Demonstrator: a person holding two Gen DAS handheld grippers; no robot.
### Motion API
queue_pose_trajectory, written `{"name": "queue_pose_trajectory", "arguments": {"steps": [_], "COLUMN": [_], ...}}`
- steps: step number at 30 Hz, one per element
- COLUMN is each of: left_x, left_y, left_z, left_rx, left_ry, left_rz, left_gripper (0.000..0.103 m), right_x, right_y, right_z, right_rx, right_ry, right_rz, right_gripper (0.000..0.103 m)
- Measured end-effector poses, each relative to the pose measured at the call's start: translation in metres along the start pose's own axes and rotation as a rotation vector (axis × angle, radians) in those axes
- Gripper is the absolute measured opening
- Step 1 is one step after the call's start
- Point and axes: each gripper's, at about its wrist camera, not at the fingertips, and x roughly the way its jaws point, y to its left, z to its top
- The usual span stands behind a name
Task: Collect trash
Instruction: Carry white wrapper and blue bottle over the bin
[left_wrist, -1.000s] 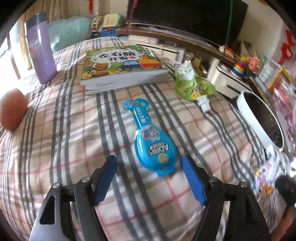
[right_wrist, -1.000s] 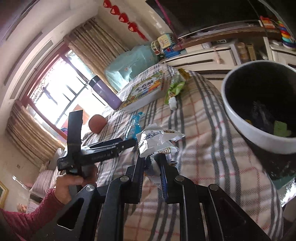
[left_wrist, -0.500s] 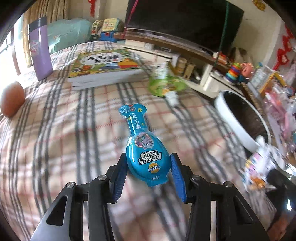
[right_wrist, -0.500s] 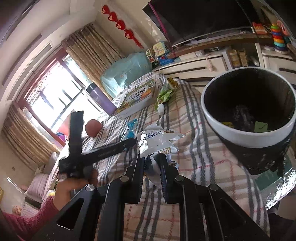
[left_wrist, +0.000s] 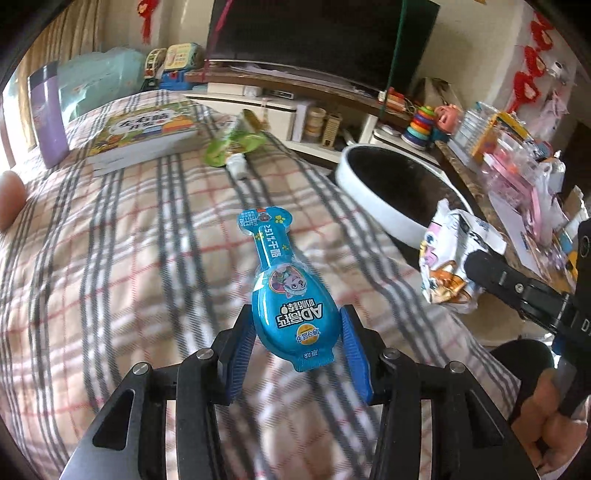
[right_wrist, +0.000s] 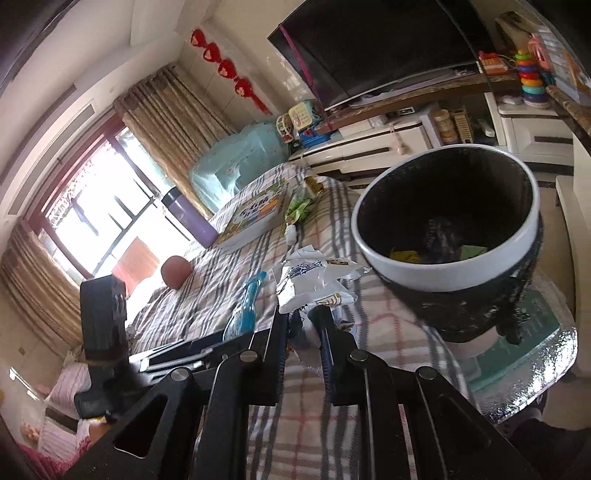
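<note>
My left gripper (left_wrist: 297, 334) is shut on a blue snack package (left_wrist: 286, 291) and holds it above the plaid bedspread (left_wrist: 129, 240). My right gripper (right_wrist: 304, 321) is shut on a crumpled white wrapper (right_wrist: 314, 282), which also shows in the left wrist view (left_wrist: 448, 260). The white-rimmed black trash bin (right_wrist: 454, 229) stands just right of the wrapper, with some trash inside; it also shows in the left wrist view (left_wrist: 391, 184). A green pouch (left_wrist: 231, 146) lies on the bed farther back.
A stack of children's books (left_wrist: 136, 136), a purple bottle (left_wrist: 46, 114) and a brown ball (right_wrist: 176, 271) are on the bed. A TV stand with toys (left_wrist: 421, 123) stands behind. A cluttered shelf (left_wrist: 517, 158) is at the right.
My left gripper closed on the blue package and lifted it off the bed, moving toward the bin. My right gripper carried the wrapper closer to the bin.
</note>
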Motion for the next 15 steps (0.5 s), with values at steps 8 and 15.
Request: {"name": "queue_pose_trajectory", "arguments": {"steps": [8,15], "left_x": [-0.008,-0.014], "left_y": [-0.022,-0.038], "left_z": [-0.004,-0.008], "left_rx": [0.042,0.068], "left_ry": [-0.008,-0.014], "left_rz": [-0.005,0.002], "left_gripper": [0.045,0.045], "right_x": [-0.014,-0.022], "right_y": [-0.007,-0.015], "right_z": [-0.002,-0.003], "right_rx": [0.014,0.025], "right_ry": [-0.028,-0.040], "right_rz": [-0.009,-0.019], "right_gripper": [0.016,0.016]}}
